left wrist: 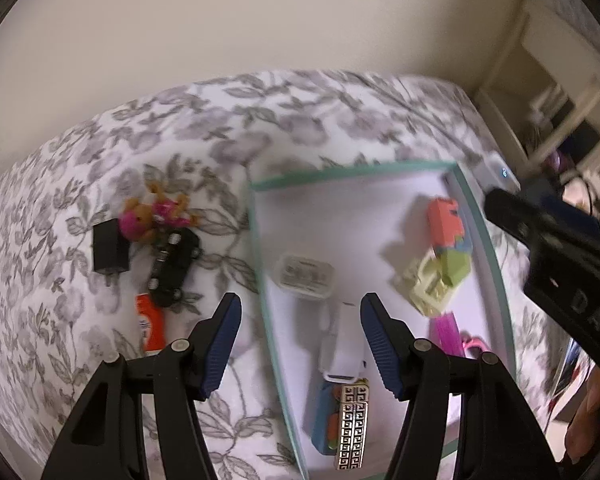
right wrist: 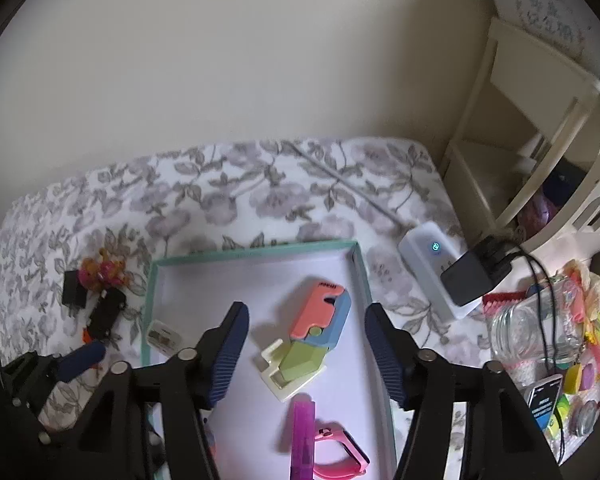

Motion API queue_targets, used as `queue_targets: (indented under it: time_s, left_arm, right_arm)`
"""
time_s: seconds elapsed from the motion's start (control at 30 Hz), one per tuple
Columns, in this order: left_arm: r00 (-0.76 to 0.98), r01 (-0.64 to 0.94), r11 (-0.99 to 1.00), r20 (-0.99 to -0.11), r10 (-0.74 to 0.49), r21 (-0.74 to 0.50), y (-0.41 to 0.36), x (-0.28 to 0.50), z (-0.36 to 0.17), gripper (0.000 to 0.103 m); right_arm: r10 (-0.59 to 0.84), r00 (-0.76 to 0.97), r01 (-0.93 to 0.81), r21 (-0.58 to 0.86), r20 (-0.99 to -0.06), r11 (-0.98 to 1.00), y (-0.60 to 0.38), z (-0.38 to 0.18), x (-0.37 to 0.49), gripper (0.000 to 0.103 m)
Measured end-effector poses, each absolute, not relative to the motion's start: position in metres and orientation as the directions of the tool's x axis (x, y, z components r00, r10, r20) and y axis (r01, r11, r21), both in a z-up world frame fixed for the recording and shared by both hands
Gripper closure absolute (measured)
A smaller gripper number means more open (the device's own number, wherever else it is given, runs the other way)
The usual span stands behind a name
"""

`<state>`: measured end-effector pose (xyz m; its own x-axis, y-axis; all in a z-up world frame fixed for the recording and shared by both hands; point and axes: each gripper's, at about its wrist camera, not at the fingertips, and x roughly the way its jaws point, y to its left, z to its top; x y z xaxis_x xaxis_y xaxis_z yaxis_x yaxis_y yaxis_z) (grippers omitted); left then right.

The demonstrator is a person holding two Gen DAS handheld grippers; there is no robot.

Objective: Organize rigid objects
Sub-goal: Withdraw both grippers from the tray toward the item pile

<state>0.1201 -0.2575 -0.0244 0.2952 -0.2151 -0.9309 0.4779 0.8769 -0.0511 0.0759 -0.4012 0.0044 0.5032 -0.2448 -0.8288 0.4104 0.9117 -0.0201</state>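
**Both grippers hang open over the green-rimmed tray**

We take the shallow tray (left wrist: 380,172) with the green rim, lying on the flowered bedspread (left wrist: 180,140), as our landmark. Our left gripper (left wrist: 300,344) hangs over the tray's near-left part with its jaws apart and nothing pressed between the pads; a white clip-like piece (left wrist: 342,344) lies in the tray beneath the gap, with a silver patterned bar (left wrist: 353,426) just nearer to us and a pale rounded case (left wrist: 304,276) just beyond. Our right gripper (right wrist: 306,344) is likewise released, hovering above the tray's middle; under its gap lie a coral-and-blue toy (right wrist: 320,314) and a pale green block (right wrist: 300,360) on a cream piece. Nearer to us in the tray sit a purple stick (right wrist: 303,436) and a pink watch (right wrist: 340,452).

Left of the tray, on the bedspread, a black toy car (left wrist: 174,266), a small plush figure (left wrist: 152,216), a black block (left wrist: 108,250) and an orange item (left wrist: 151,328) lie clustered. Right of the tray rests a white device (right wrist: 432,264) with a lit button.
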Motion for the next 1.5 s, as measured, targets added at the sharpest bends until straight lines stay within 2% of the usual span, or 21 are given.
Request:
queue_targets:
  time_s: [0.2,0.3,0.33,0.47,0.6,0.9,0.97,1.03,1.5]
  left_arm:
    - [0.354,0.359,0.931,-0.912,-0.205,-0.070,-0.221,0.143,-0.005,0.038]
    - [0.378,0.290,0.954,-0.906,-0.192,-0.081,-0.197,0.154,-0.002,0.022]
    - [0.388,0.259,0.962,-0.903,-0.184,-0.085,-0.186,0.159,-0.002,0.020]
    - [0.396,0.164,0.981,-0.904,-0.159,-0.101,-0.152,0.174,-0.007,0.020]
    - [0.407,0.075,0.992,-0.906,-0.119,-0.097,-0.121,0.188,-0.012,0.017]
    - [0.412,-0.070,0.995,-0.911,-0.032,-0.067,-0.061,0.208,-0.023,0.016]
    - [0.410,-0.087,0.994,-0.912,-0.021,-0.061,-0.053,0.210,-0.025,0.011]
    - [0.409,-0.100,0.993,-0.913,-0.013,-0.059,-0.047,0.211,-0.026,0.006]
    - [0.474,-0.238,0.970,-0.878,0.070,-0.051,0.015,0.218,-0.029,0.006]
  right_arm:
    - [-0.239,0.540,0.407,0.002,-0.807,0.914,-0.397,0.018,0.073,0.034]
    - [-0.237,0.536,0.402,-0.002,-0.810,0.916,-0.392,0.014,0.077,0.032]
    - [-0.230,0.535,0.397,0.001,-0.813,0.918,-0.390,0.012,0.079,0.032]
    - [-0.204,0.533,0.371,0.010,-0.821,0.929,-0.377,0.004,0.087,0.030]
    - [-0.181,0.537,0.341,0.016,-0.824,0.940,-0.363,-0.002,0.094,0.022]
    - [-0.135,0.528,0.280,0.022,-0.839,0.960,-0.333,-0.017,0.111,0.019]
    - [-0.122,0.523,0.265,0.025,-0.843,0.964,-0.326,-0.021,0.114,0.015]
    - [-0.118,0.518,0.254,0.021,-0.847,0.967,-0.320,-0.025,0.118,0.003]
    - [-0.029,0.538,0.162,0.070,-0.842,0.984,-0.266,-0.044,0.141,0.003]
